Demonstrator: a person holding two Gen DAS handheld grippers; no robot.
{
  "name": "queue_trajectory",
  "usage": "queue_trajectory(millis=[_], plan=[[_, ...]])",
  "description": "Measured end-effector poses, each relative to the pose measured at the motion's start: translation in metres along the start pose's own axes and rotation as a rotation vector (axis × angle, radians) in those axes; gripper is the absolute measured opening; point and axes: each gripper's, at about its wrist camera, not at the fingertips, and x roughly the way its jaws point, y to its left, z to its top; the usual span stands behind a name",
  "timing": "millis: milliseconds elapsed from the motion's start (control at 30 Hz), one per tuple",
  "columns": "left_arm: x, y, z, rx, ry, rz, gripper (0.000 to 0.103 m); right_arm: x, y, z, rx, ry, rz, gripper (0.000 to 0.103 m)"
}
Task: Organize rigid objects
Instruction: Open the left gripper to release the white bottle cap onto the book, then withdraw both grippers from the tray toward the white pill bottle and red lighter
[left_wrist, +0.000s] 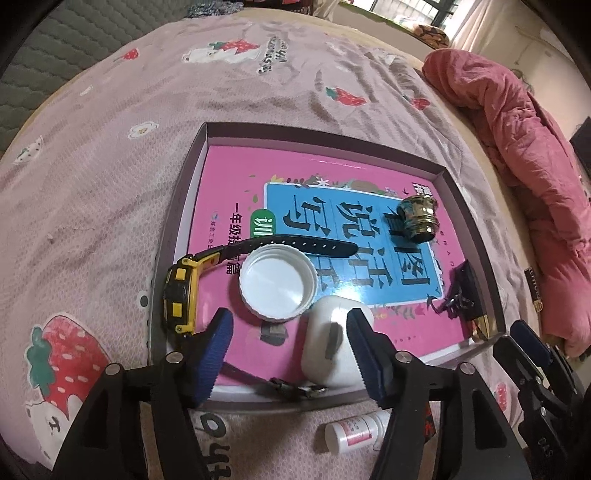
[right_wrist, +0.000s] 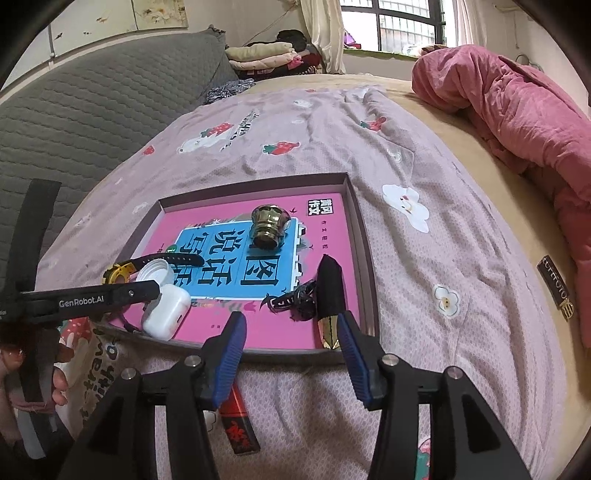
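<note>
The left hand-held gripper (left_wrist: 290, 354) stands open, and the white case (left_wrist: 332, 345) lies between its fingers in the near part of the box (left_wrist: 476, 229), apparently resting on the pink book (left_wrist: 229, 184) rather than gripped; whether the right-side pad brushes it cannot be told. The right hand-held gripper (right_wrist: 291, 354) is also open and holds nothing; its tips hang over the near rim of the box, with the black pouch (right_wrist: 330, 291) and its gold end just ahead, close to the right-side finger. The likely trouble is on the left: the case sits hard against the white lid (left_wrist: 277, 284) and near the watch (left_wrist: 181, 295), so a careless withdrawal could nudge it, push the lid, or catch the watch strap lying behind the lid. On the right, a pad could snag the keyring (right_wrist: 291, 301) tangled beside the pouch and drag both. The brass knob (right_wrist: 267, 225) lies on its side farther back and looks free to roll if the box is jolted on the soft bed (right_wrist: 424, 258). A small bottle (left_wrist: 354, 435) and a red stick (right_wrist: 238, 424) lie outside the box on the bed, below the grippers.
</note>
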Motion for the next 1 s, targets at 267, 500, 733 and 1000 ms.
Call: queue_trajectory(millis=[267,500,733,1000], plan=[[-0.014,-0.006,-0.004,0.024,-0.027,0.008,0.068,-0.003,0.001,-0.001,-0.008,-0.003,-0.004,0.051],[-0.026,-0.007,-0.004,0.022,-0.05,-0.019,0.07,-0.006,0.007,-0.002,-0.025,-0.001,0.013,0.051],[-0.038,-0.009,-0.008,0.039,-0.074,-0.014,0.076,-0.009,0.009,-0.002,-0.032,-0.004,0.015,0.051],[-0.052,-0.008,-0.013,0.029,-0.106,-0.049,0.077,-0.014,0.006,0.0,-0.02,-0.018,0.005,0.053]])
